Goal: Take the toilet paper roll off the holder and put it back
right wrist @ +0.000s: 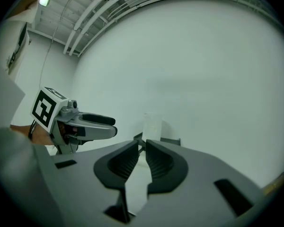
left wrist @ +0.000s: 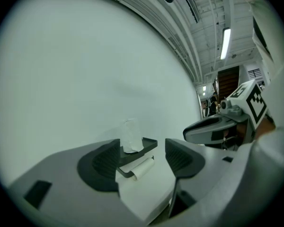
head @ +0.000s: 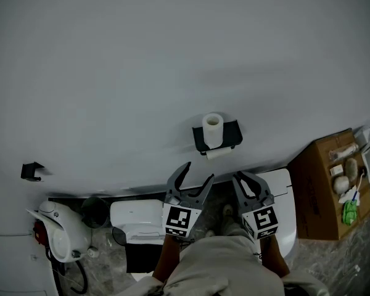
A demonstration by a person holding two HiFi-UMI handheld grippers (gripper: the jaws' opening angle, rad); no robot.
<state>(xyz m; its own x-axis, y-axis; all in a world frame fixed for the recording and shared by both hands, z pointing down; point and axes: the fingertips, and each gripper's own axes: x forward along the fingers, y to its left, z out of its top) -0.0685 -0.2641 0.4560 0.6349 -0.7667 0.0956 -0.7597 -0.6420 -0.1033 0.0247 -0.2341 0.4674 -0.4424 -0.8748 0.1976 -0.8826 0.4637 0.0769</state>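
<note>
1. Head view: the toilet paper roll (head: pixel 213 127) stands upright on the wall holder (head: pixel 233 135), ahead of both grippers; the left gripper (head: pixel 198 172) looks slightly nearer than the right gripper (head: pixel 245 180).
2. Left gripper view: jaws spread and empty; the roll is straight ahead, axis vertical.
3. Right gripper view: jaws nearly together, holding nothing; the roll is just beyond them.

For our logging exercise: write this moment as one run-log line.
phase: pre-grasp | left tongs: open, empty | right tongs: shut, empty | toilet paper roll: upright on holder, untouched | both tongs short of holder

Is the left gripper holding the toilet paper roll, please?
No, the left gripper has its jaws apart and empty; the toilet paper roll stands on the holder beyond.
</note>
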